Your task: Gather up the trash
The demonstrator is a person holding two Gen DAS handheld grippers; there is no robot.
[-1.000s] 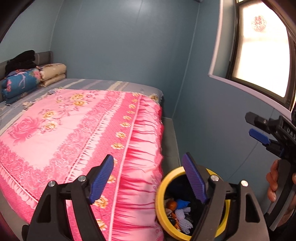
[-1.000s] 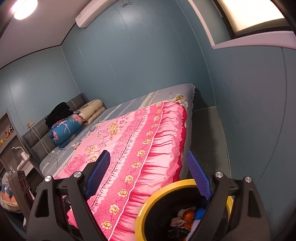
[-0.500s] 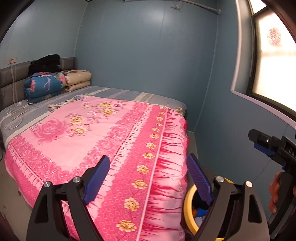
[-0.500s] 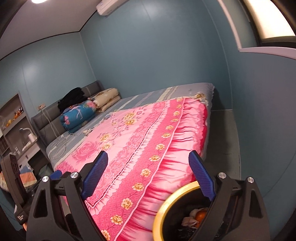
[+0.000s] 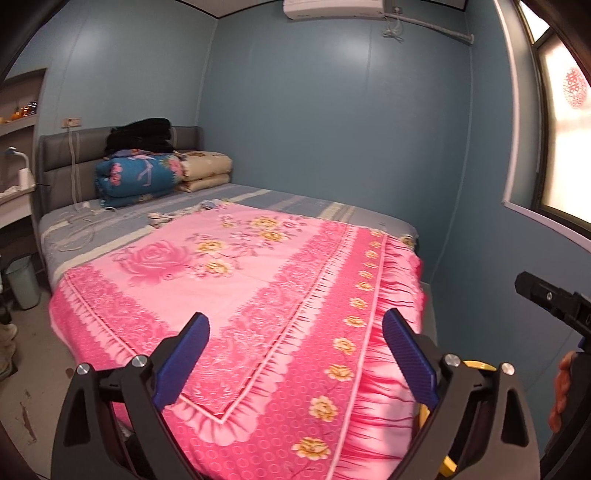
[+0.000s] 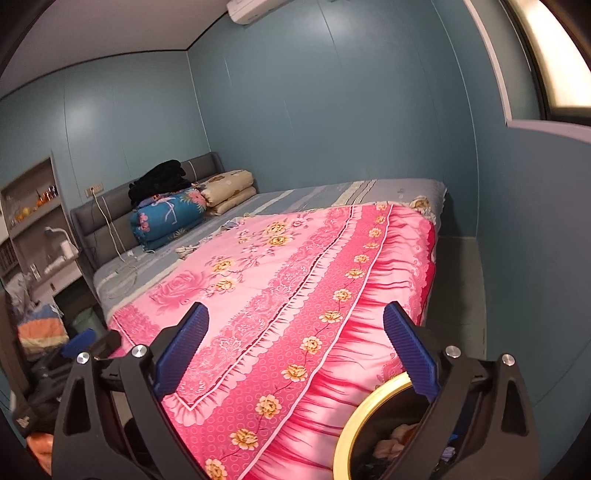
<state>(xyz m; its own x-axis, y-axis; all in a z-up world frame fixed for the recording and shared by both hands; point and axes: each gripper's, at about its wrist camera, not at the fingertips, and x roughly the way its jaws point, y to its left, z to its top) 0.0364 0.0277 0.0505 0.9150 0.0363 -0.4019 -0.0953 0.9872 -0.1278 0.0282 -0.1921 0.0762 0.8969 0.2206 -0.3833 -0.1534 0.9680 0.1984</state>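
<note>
While both jaws gape, bin [image 6: 364, 417] sits beneath right tool [image 6: 295, 345].

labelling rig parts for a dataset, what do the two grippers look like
Both match: the left gripper and right gripper have matte black angular frames with triangular cut-outs, silver round bolt heads at the joints, and ribbed blue pads on the finger tips. No cables, markings or sleeves show.

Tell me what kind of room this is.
A bedroom, most likely: a large bed with a pink floral blanket, folded quilts stacked against a grey padded headboard, and a white wall-mounted air conditioner.
</note>
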